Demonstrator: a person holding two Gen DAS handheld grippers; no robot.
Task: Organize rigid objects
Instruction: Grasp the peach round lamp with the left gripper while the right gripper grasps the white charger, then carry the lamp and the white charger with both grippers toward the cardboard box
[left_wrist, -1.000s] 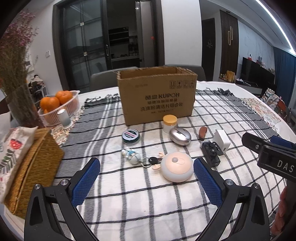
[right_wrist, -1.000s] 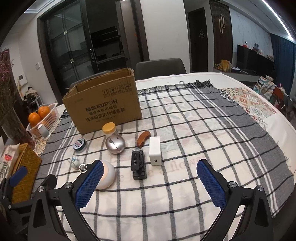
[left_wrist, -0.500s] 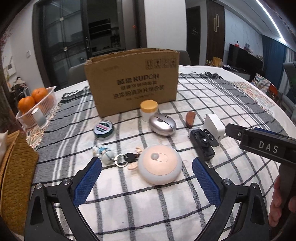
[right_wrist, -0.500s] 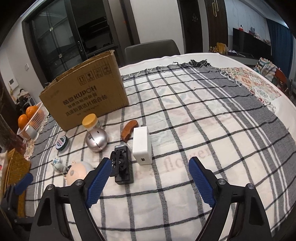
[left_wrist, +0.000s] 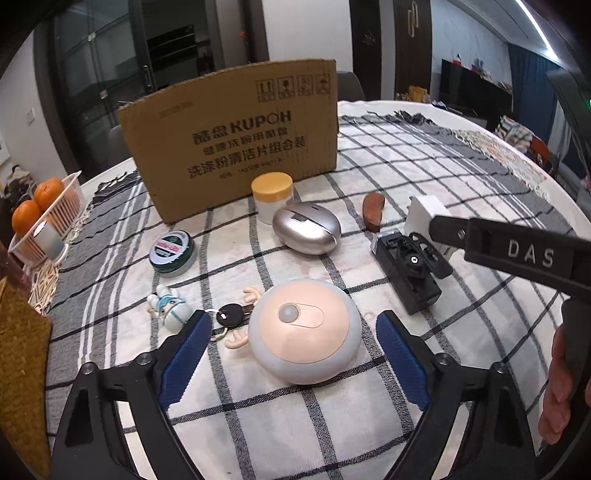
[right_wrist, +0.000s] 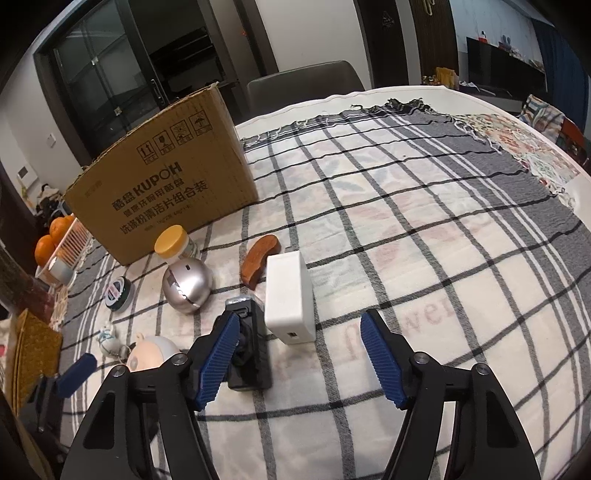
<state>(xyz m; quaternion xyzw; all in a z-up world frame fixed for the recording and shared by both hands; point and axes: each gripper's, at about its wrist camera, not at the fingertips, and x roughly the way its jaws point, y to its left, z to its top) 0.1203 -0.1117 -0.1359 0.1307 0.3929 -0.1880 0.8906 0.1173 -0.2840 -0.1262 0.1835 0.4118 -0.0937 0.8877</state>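
Note:
In the left wrist view my left gripper straddles a round peach-and-grey night light on the checked cloth. Its jaws are closing, and the blue pads stand clear of the light on both sides. In the right wrist view my right gripper hangs over a white charger block. Its jaws are also closing, with the block between them untouched. A black device lies partly behind that gripper's left finger. A KUPOH cardboard box stands upright behind the objects.
A yellow-lidded jar, silver mouse, green tin, keyring figure and brown wooden piece lie before the box. An orange basket and woven case sit left. A person's hand is right.
Both grippers have come down and forward toward the objects. Both pairs of jaws have narrowed, the right pair more. The night light and the white block now lie between the fingers.

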